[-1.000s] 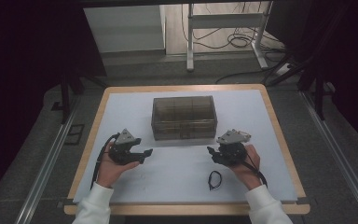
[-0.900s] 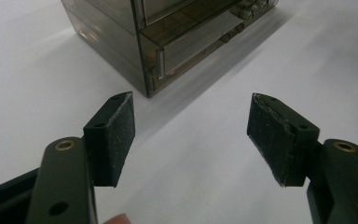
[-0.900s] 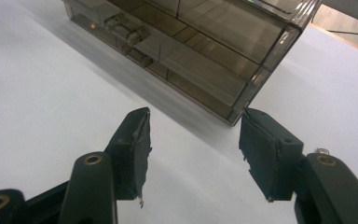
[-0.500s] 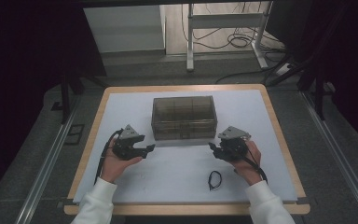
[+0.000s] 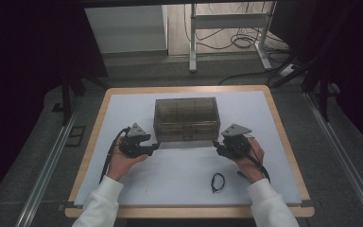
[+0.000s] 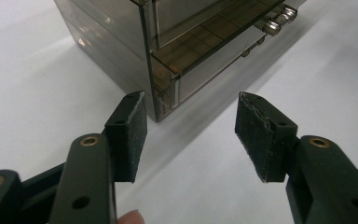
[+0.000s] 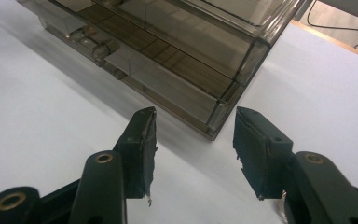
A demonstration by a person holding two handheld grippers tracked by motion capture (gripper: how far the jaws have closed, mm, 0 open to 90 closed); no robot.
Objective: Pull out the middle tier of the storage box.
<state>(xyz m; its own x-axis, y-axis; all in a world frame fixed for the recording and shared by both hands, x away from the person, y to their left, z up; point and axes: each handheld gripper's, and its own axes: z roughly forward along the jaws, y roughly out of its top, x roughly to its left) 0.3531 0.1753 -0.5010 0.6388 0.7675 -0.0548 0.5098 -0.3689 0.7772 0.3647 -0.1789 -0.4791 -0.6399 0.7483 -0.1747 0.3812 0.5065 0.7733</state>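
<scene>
Just one drawer box [image 5: 185,119]; two grippers [image 5: 154,147].

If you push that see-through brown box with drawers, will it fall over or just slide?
The drawer box looks wider than tall and sits flat, so it would probably slide on the smooth white table rather than tip. Its thin clear plastic walls suggest it is light and stiff. The drawers might slip open if it tilts.

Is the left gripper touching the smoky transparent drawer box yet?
Apart. In the left gripper view the left gripper has open jaws, with white table surface visible between its pads and the corner of the smoky transparent plastic drawer box.
</scene>
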